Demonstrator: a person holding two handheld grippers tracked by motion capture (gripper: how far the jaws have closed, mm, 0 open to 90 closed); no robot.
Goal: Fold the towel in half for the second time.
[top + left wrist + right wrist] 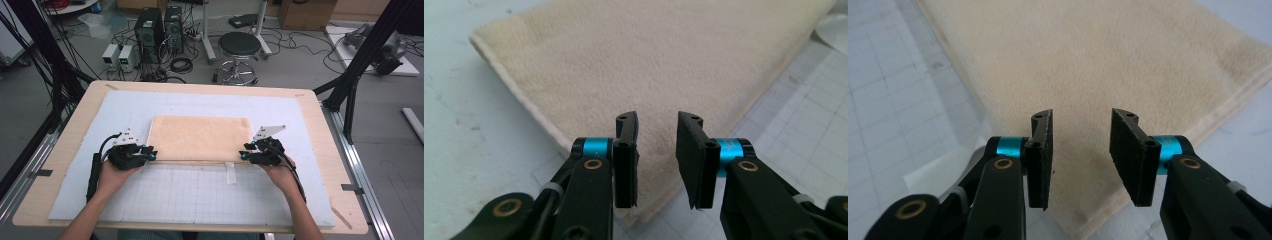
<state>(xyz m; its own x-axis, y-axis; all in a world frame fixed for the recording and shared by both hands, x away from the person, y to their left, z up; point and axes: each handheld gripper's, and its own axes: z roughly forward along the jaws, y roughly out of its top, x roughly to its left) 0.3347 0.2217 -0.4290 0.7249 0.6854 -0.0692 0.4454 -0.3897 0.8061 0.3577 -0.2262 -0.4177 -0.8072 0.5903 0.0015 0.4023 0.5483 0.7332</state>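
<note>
A folded cream towel (pixel 200 137) lies flat on the white grid mat (pixel 200 200) in the middle of the table. My left gripper (pixel 150 152) sits at the towel's near left corner. In the left gripper view its jaws (pixel 656 120) stand apart over that corner of the towel (pixel 649 60), with a clear gap between the pads. My right gripper (pixel 243 152) sits at the near right corner. In the right gripper view it (pixel 1082 117) is also open, and the towel (pixel 1108 60) corner lies under the gap. Neither pair of pads presses on the cloth.
A small white strip (pixel 230 172) lies on the mat just below the towel's near edge. The mat rests on a wooden tabletop (pixel 65 150). Black frame posts (pixel 360 60) stand at the table's sides. A stool (pixel 239 50) and computer cases (pixel 150 27) stand on the floor beyond.
</note>
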